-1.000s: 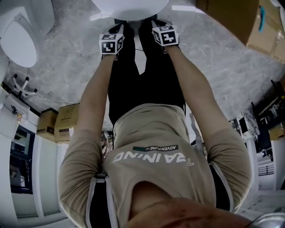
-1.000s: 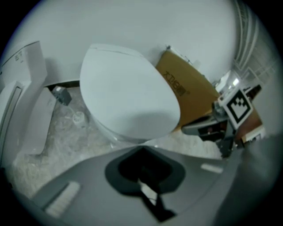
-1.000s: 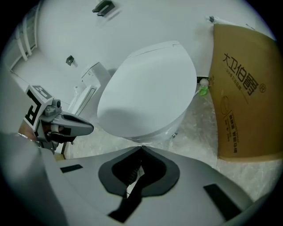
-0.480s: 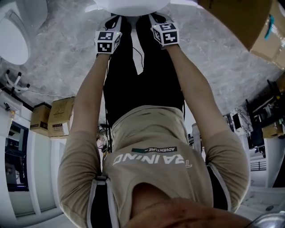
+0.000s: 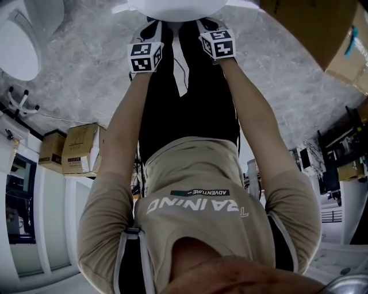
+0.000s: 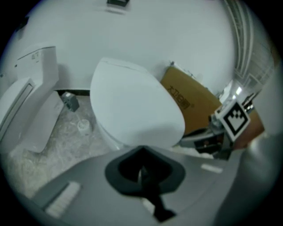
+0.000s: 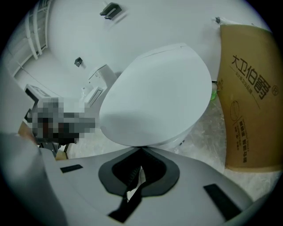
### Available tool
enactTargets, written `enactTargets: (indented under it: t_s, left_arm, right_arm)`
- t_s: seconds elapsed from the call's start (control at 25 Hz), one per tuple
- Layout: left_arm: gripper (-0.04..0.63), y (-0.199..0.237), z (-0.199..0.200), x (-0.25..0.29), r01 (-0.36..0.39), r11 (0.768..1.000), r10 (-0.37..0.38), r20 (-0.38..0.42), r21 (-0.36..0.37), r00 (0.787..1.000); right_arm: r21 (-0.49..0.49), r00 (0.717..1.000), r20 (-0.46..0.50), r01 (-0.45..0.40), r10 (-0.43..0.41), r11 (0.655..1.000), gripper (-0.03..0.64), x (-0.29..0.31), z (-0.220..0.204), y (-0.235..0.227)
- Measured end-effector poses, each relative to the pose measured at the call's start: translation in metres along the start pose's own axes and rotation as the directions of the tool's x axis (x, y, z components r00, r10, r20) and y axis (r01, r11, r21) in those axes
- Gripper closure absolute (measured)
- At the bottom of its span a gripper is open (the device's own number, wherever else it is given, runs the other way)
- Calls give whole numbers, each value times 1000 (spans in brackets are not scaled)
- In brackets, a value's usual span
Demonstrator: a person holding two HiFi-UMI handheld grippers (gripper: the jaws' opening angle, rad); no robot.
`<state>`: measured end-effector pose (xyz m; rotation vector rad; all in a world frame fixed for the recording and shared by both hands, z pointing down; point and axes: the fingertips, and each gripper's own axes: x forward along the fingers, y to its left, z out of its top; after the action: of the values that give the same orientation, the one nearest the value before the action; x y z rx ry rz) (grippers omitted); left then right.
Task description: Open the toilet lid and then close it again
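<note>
The white toilet (image 5: pixel 172 7) sits at the top edge of the head view, its lid (image 6: pixel 132 108) down over the bowl. My left gripper (image 5: pixel 150 26) and right gripper (image 5: pixel 206 24) are held side by side at the toilet's front edge. In the left gripper view the jaws meet just under the lid's front rim, and the left gripper (image 6: pixel 141 149) looks shut. The right gripper (image 7: pixel 141 150) is likewise shut, with its tips right at the rim of the lid (image 7: pixel 159 92). Neither one visibly holds the lid. The right gripper's marker cube (image 6: pixel 234 117) shows at the right.
A second white toilet (image 5: pixel 20 49) stands to the left on the grey speckled floor. A tall cardboard box (image 7: pixel 250 92) leans right of the toilet. More boxes (image 5: pixel 77 149) sit behind the person. A white wall is behind the toilet.
Both grippers stay at the toilet's front edge with only small shifts. The lid stays down.
</note>
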<state>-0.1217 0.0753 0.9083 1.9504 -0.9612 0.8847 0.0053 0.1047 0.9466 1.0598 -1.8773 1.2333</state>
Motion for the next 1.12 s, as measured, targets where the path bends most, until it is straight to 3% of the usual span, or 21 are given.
enactTargets:
  t_s: [0.12, 0.4, 0.64, 1.12]
  left_arm:
    - [592, 3, -23, 1, -12, 998, 16, -58, 59, 998]
    - [592, 7, -13, 12, 30, 988, -32, 14, 150, 999]
    - [592, 8, -14, 14, 50, 985, -55, 25, 163, 998]
    - [594, 11, -13, 19, 16, 975, -18, 9, 222, 1000]
  right_arm:
    - [8, 1000, -2, -1, 1, 1000, 606, 1, -1, 0]
    - [10, 998, 39, -44, 44, 999, 606, 3, 1, 0]
    - [4, 997, 57, -45, 45, 999, 606, 4, 0, 0]
    - [27, 996, 79, -29, 27, 999, 606, 3, 3, 2]
